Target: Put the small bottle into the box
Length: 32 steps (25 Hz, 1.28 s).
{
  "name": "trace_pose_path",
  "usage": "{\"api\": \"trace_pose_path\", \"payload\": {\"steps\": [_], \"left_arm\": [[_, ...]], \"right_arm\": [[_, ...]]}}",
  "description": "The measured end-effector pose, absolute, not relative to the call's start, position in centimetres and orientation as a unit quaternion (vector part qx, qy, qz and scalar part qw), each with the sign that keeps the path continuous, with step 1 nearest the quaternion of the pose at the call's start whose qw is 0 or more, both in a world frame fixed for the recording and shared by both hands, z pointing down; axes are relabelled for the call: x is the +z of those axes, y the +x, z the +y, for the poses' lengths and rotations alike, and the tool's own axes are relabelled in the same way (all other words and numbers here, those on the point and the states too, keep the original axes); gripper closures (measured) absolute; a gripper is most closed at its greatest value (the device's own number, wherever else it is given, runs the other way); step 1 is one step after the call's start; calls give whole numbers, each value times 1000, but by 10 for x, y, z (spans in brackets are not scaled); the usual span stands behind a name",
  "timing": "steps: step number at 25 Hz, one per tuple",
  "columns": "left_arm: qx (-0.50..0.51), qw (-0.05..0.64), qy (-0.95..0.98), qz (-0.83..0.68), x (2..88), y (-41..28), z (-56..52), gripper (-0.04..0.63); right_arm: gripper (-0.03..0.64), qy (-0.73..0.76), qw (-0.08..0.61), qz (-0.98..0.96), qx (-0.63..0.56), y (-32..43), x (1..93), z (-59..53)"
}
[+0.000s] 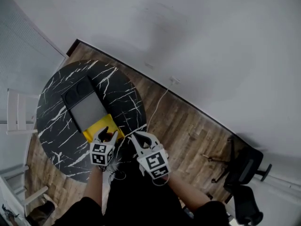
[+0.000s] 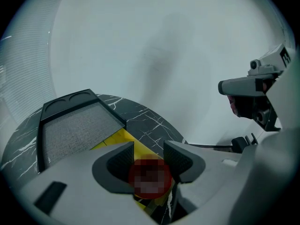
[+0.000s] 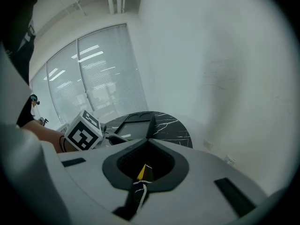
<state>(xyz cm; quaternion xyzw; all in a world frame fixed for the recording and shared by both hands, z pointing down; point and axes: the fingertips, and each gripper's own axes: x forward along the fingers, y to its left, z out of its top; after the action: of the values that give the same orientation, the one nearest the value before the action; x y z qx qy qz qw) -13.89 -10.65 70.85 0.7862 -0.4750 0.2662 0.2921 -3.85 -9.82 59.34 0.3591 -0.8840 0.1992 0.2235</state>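
My left gripper (image 1: 105, 137) hangs over the near edge of the round black marble table (image 1: 59, 126). In the left gripper view its jaws (image 2: 148, 157) close on a small red round thing (image 2: 149, 176), taken as the small bottle; a mosaic patch hides most of it. Just beyond lies a yellow box (image 1: 99, 125) (image 2: 118, 138), and behind that a dark tray with a grey inside (image 1: 87, 108) (image 2: 75, 128). My right gripper (image 1: 142, 138) (image 3: 148, 131) hovers to the right of the left one, shut with nothing in it.
A white chair (image 1: 19, 113) stands left of the table. On the wooden floor to the right are a white cable (image 1: 161, 101) from a wall socket and a black office chair (image 1: 245, 172). The white wall runs behind the table.
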Motion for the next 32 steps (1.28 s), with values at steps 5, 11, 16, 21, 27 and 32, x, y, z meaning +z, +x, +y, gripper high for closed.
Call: {"api": "trace_pose_path", "payload": {"steps": [5, 11, 16, 21, 27, 32], "left_arm": [[260, 295, 785, -479, 709, -142, -104, 405], [268, 306, 783, -471, 712, -146, -101, 402], [281, 310, 778, -470, 713, -148, -96, 402], [287, 317, 774, -467, 716, -151, -92, 402], [280, 343, 769, -461, 717, -159, -82, 402], [265, 366, 771, -449, 720, -166, -77, 402]], "right_arm": [[621, 355, 222, -886, 199, -39, 593, -99], [621, 345, 222, -889, 201, -45, 595, -97], [621, 340, 221, -891, 205, -47, 597, -97], [621, 335, 220, -892, 207, -49, 598, -95], [621, 330, 222, -894, 208, -49, 598, -93], [621, 330, 223, -894, 206, -48, 598, -92]]}}
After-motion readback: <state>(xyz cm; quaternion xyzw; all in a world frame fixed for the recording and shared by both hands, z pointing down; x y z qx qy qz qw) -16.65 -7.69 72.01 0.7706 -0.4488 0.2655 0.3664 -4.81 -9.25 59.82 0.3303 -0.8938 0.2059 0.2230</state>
